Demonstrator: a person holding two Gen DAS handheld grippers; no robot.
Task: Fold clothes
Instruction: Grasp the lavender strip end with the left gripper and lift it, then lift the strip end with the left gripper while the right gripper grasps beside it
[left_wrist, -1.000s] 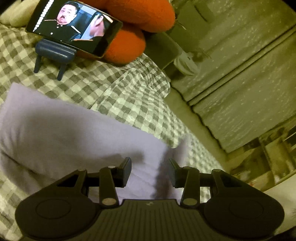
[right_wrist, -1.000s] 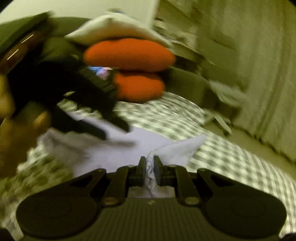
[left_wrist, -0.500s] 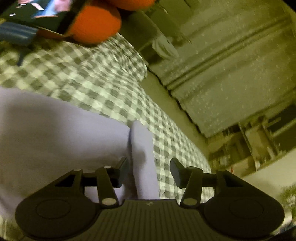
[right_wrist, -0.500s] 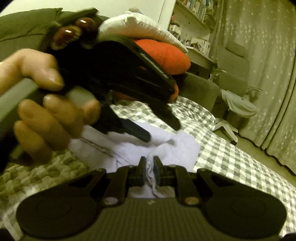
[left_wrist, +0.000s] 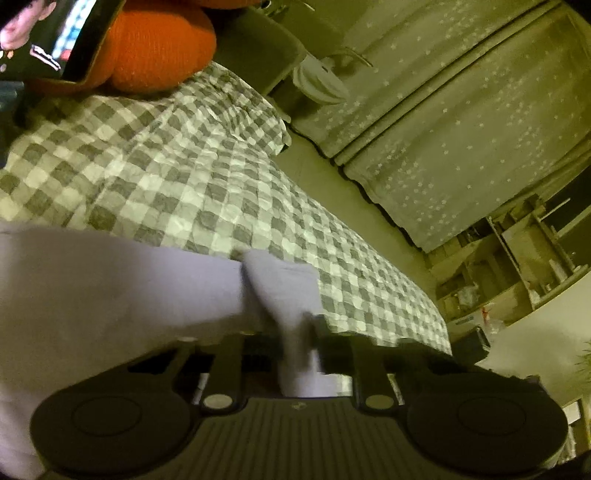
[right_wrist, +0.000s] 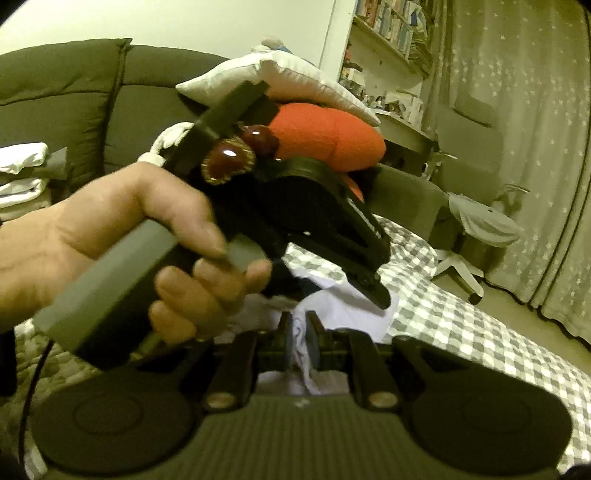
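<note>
Lilac garment (left_wrist: 110, 295) on checked bed (left_wrist: 207, 184). Left tongs (left_wrist: 295, 332) closing on its folded corner; right tongs (right_wrist: 299, 339) clenched on its edge. Bedspread bare beyond the garment.

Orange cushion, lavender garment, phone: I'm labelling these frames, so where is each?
orange cushion (left_wrist: 155, 48), left wrist view, front bulge.
lavender garment (left_wrist: 110, 291), left wrist view, flat panel.
phone (left_wrist: 48, 33), left wrist view, lit screen.
</note>
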